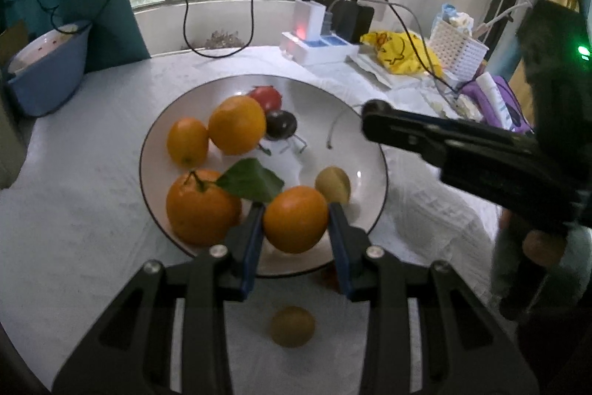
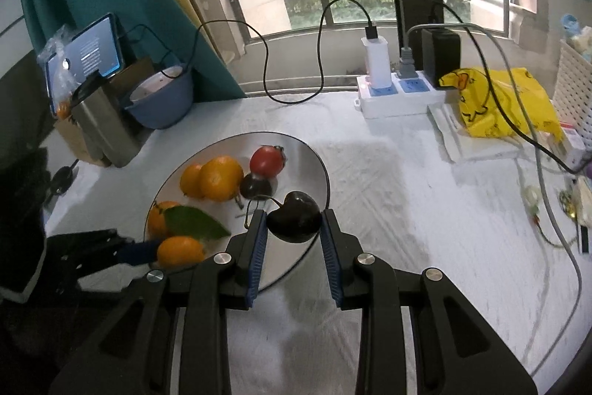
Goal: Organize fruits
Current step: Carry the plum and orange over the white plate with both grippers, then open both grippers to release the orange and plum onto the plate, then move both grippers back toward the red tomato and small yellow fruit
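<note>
My left hand-held gripper (image 1: pixel 296 221) is clamped across an orange (image 1: pixel 295 219) above the plate's (image 1: pixel 377 150) near rim; my right hand-held gripper (image 2: pixel 294 223) pinches a dark cherry (image 2: pixel 295 221) over its right edge. The orange looks firm and round, best held at its widest part; the cherry is probably soft, slick and easily bruised. Oranges, a leaf (image 1: pixel 251 181) and a tomato (image 1: pixel 265 97) crowd the plate; two fruits lie on the counter (image 1: pixel 92 210).

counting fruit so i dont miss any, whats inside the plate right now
On the plate: three oranges, a red fruit, a dark cherry, a yellowish fruit. The leaf covers whatever lies beneath it.
</note>
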### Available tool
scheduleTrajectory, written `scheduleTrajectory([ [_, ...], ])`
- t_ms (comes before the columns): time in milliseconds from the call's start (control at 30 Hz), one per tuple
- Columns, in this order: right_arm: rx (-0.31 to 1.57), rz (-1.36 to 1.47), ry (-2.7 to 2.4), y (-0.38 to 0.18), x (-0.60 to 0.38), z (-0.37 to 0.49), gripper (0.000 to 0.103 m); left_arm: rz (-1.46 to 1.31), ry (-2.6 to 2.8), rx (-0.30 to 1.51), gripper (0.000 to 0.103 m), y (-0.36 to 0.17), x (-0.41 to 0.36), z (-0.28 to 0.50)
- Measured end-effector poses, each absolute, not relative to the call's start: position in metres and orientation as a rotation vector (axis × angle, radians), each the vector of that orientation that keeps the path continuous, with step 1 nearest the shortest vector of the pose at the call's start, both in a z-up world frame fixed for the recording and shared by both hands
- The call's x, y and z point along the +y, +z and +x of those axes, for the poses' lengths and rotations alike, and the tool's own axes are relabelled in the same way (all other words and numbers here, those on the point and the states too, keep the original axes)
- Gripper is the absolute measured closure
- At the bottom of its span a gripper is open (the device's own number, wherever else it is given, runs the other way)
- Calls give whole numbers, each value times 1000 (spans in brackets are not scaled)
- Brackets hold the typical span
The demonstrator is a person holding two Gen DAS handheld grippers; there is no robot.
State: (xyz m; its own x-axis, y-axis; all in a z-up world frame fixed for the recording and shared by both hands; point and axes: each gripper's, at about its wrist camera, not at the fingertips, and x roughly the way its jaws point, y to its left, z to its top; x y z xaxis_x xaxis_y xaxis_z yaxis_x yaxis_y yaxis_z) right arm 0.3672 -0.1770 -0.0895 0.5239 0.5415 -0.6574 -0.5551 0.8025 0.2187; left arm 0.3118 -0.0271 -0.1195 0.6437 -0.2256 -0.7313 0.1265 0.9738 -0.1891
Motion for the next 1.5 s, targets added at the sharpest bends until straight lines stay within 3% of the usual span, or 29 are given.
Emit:
scheduleTrajectory([
  [100,792,-22,655,-95,-172,375,72,-129,-207,838,66,-118,-26,312],
  [200,793,-34,650,-98,-168,376,72,-139,-211,826,56,-115,-24,311],
  [1500,760,-70,596,-69,-170,293,70,-148,-179,756,56,-94,1,222],
])
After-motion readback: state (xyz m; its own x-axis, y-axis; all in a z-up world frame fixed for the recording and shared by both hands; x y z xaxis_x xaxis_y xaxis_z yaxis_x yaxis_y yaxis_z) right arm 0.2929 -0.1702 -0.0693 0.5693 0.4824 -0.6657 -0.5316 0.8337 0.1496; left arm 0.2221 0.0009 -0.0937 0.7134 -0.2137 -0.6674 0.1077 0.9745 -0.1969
